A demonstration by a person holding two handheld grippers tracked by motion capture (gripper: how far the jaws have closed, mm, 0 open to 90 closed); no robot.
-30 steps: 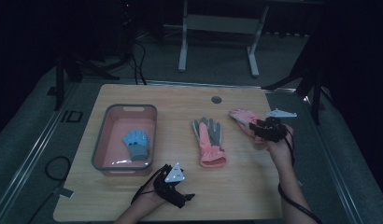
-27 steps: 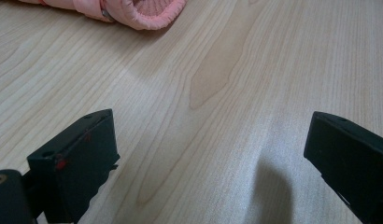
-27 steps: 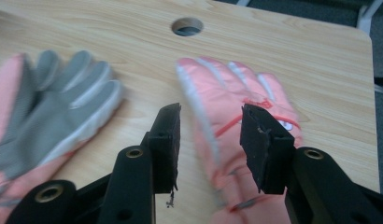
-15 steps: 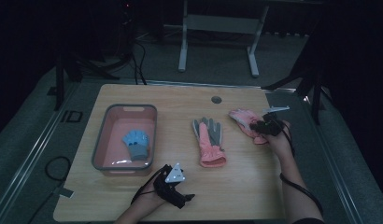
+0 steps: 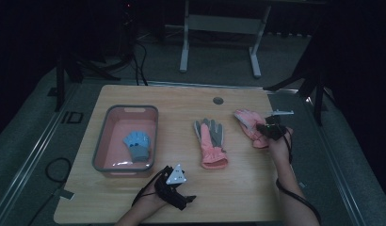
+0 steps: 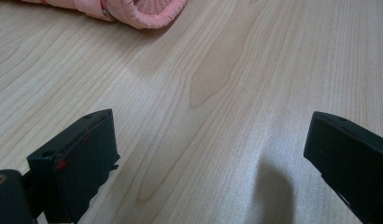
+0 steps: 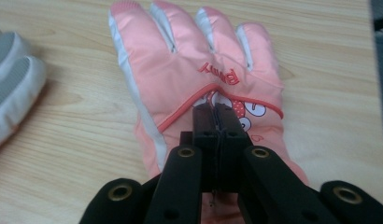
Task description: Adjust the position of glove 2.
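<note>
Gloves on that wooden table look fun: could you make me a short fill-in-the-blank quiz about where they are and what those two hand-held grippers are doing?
1. The small blue knitted glove lies inside the ____ plastic tub.
2. The right hand-held gripper rests with its jaws ____ on the pink padded glove with red lettering.
3. The left hand-held gripper has its jaws ____ above the bare wooden table.

Missing words: pink; closed; open

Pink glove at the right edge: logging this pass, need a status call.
Right gripper shut on pink glove, flat on table. Left gripper open, empty, low over bare wood. Nothing in the way.
</note>
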